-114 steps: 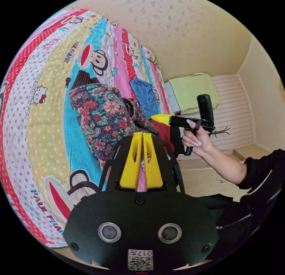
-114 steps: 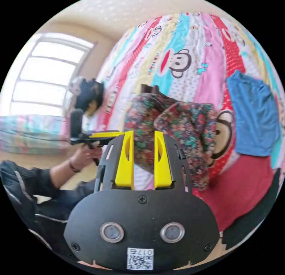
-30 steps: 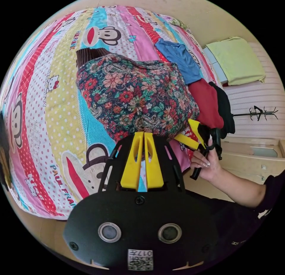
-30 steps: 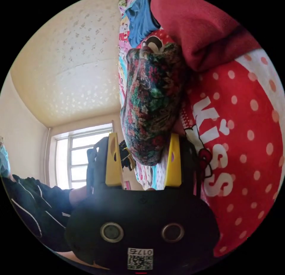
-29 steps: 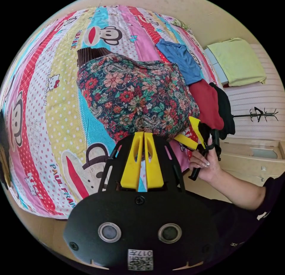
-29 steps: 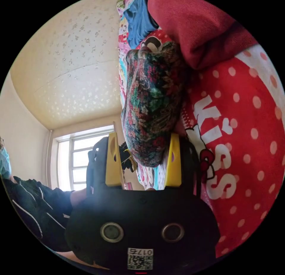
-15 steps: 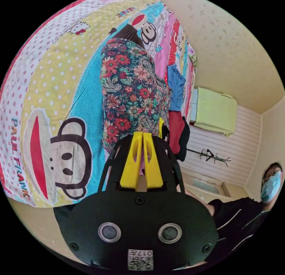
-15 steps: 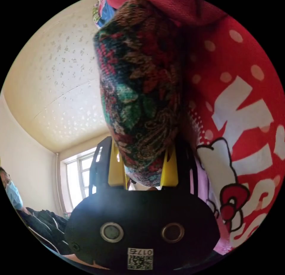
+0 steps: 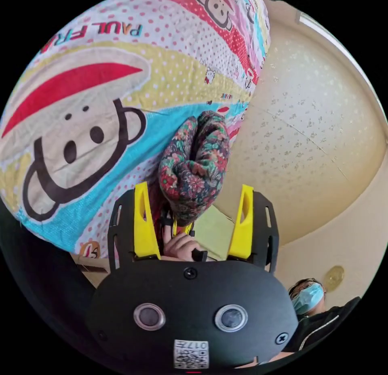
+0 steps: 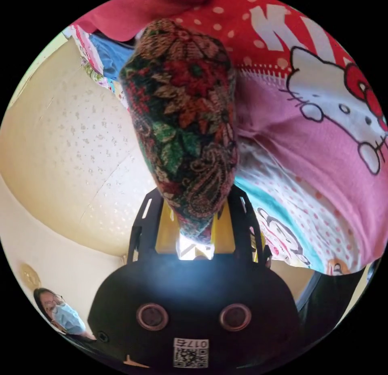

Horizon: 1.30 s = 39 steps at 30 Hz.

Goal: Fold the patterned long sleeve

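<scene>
the left claw (image 9: 193, 221) stands wide apart, gripping nothing. the folded edge of the patterned long sleeve (image 9: 194, 164) bulges just ahead of the gap, between the two yellow jaws but apart from both, lying on the cartoon bedsheet (image 9: 81, 120). past the fold, low in the gap, a hand (image 9: 182, 247) grips the other tool. half a second ago these jaws were pressed together at the garment's edge; they have since spread.

in the right gripper view the right claw (image 10: 193, 233) is narrowed around the fold of the patterned long sleeve (image 10: 182, 120), whose tip drops between the yellow jaws; the cloth hides the jaw faces, so i cannot tell whether both press on it. the garment rests against the bedsheet (image 10: 319, 181), with a red garment (image 10: 121, 15) and a blue garment (image 10: 109, 55) beyond it. a second ago this claw was much wider, and it has drawn in since.
</scene>
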{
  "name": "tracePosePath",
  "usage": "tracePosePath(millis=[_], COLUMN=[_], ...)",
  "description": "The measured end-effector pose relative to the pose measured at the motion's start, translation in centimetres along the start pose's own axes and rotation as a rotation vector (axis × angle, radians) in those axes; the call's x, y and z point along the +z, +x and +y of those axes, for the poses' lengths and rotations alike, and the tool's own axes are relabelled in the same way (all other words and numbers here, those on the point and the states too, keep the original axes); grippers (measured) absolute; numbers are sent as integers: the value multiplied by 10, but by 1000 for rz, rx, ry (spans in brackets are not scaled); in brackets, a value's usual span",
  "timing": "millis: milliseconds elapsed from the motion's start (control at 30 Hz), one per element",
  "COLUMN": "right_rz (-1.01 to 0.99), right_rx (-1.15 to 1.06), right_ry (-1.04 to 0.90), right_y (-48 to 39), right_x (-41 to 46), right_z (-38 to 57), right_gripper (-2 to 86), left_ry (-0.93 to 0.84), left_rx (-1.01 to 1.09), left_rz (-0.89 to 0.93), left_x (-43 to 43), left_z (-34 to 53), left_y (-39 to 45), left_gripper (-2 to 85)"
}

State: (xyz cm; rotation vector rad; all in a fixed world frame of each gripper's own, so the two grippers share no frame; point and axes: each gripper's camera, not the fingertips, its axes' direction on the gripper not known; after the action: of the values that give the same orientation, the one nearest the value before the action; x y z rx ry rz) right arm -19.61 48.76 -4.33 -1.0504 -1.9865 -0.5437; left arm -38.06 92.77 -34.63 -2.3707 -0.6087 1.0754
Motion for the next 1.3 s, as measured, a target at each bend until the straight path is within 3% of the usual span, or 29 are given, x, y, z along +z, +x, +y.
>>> tracePosePath(millis=[133,333,533,700,833,933,1300], right_rz=[37,113,59,-9,45,-21,294], right_rx=[-24,-65,-46,-67,-136,-51,-364], right_ry=[29,-5,-122,-64,-15,-70,-257], right_y=[-6,-14,3,25,34,48,5], right_x=[7,9,-4,-25,-21,-8,-10], right_z=[6,-9,-31,-39,-51,-58,34], right_gripper=[128,132,173,193,196,171,100], left_ry=[14,-320,-313,-326,-332,-331,-342], left_rx=[-28,-163,-227,-208,-206,-193,-240], left_rz=[1,-208,-238,-240,-254,-252,-100], left_x=[38,91,89,82,78,72,8], left_z=[-15,-54,-66,-65,-61,-56,5], left_y=[24,32,35,33,34,43,54], left_gripper=[313,260,215,207,197,181,157])
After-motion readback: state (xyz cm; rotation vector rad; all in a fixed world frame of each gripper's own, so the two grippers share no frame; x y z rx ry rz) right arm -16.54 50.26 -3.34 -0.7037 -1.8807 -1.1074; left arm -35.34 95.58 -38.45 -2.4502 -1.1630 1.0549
